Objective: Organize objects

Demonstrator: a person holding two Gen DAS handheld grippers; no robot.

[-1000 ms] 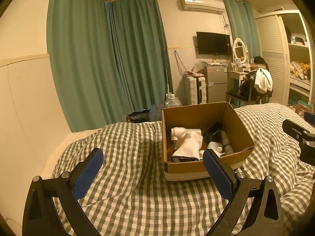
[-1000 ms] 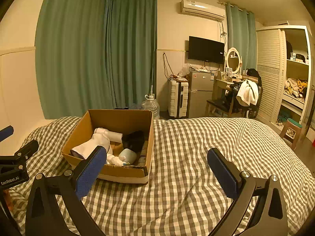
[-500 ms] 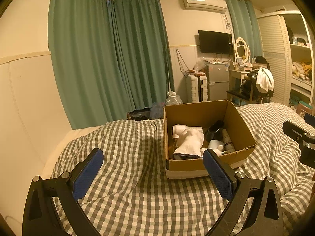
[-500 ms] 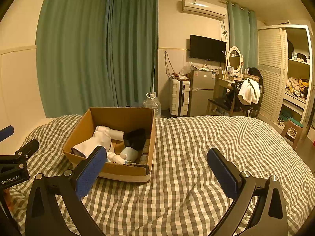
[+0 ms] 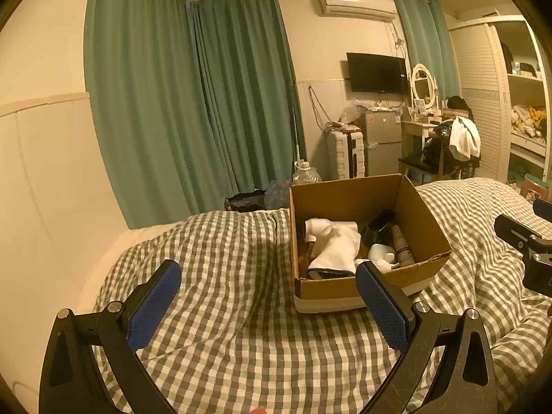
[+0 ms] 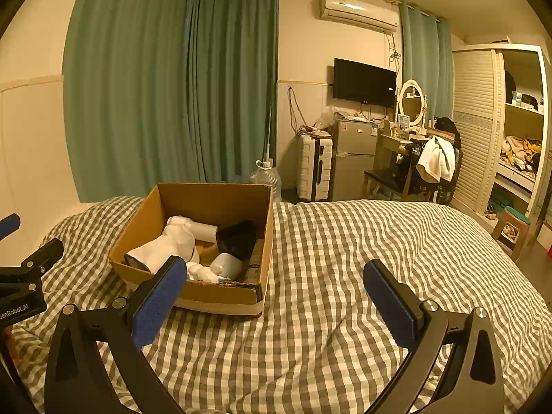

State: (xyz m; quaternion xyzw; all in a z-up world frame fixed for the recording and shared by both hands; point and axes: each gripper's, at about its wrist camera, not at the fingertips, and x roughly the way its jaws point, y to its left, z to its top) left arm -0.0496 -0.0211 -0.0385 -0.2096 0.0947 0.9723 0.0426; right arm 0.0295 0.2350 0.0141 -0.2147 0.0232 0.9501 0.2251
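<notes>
An open cardboard box rests on the checked bedcover. Inside it lie a white rolled cloth, a dark item, a pale round container and a slim bottle. My left gripper hangs open over the bed, its right pad in front of the box's near wall. My right gripper is open too, with the box ahead to its left. Both hold nothing.
Green curtains cover the far wall. Beyond the bed stand a water jug, a white suitcase, a small fridge, a dressing table with a chair and an open wardrobe.
Both views have shifted slightly, so the box sits a little higher in frame. Both grippers stay open and the box's contents have not moved.
</notes>
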